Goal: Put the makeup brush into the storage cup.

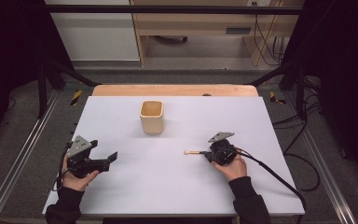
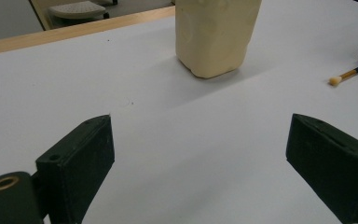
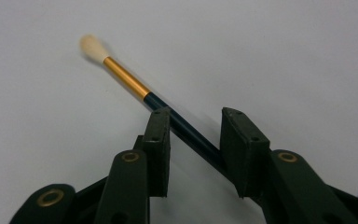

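A thin brush [image 1: 193, 152] lies on the white tabletop [image 1: 168, 186], its pale tip pointing left. In the right gripper view the brush [image 3: 126, 79] has a gold ferrule and a dark handle. The handle runs slantwise between the jaws of my right gripper [image 3: 196, 113], which stand narrowly apart around it with a gap still showing. In the high view the right gripper [image 1: 206, 154] sits low on the table at the handle end. My left gripper [image 1: 112, 157] rests at the left, wide open and empty [image 2: 200, 123], facing a cream cup [image 2: 214, 35].
The cream square-sided cup [image 1: 151, 116] stands upright at the table's middle back. A wooden strip [image 1: 175, 90] edges the far side. A black cable [image 1: 279, 179] trails from the right gripper toward the front right corner. The brush tip [image 2: 335, 80] is at the far right in the left gripper view.
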Motion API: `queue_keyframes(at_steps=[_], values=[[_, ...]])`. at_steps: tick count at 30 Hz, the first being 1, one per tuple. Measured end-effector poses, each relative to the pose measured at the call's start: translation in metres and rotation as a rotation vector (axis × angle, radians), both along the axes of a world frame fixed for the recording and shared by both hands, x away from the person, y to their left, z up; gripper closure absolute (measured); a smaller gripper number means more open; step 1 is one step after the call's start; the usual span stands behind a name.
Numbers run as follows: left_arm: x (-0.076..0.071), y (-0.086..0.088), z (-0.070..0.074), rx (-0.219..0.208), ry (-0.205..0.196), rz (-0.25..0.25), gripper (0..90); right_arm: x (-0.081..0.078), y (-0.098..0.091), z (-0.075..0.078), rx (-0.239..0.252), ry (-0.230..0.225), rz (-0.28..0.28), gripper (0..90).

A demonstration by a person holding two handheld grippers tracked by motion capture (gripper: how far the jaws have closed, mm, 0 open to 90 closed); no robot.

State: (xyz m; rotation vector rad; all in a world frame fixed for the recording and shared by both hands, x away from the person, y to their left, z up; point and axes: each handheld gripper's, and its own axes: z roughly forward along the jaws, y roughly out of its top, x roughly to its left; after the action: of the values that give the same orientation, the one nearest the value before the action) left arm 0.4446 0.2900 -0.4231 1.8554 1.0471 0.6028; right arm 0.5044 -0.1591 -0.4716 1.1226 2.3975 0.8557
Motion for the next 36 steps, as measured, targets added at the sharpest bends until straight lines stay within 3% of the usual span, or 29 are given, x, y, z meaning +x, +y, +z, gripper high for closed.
queue_keyframes(at_steps=[17, 36], values=[[-0.0003, -0.0006, 0.0, 0.004, -0.001, -0.004, 7.7, -0.0064, 0.0002, 0.0038, -0.029, 0.035, -0.026, 78.2], [-0.0002, -0.0013, -0.0004, 0.004, 0.001, -0.008, 8.0, -0.0105, 0.0009, 0.0059, -0.005, 0.099, -0.038, 83.1]])
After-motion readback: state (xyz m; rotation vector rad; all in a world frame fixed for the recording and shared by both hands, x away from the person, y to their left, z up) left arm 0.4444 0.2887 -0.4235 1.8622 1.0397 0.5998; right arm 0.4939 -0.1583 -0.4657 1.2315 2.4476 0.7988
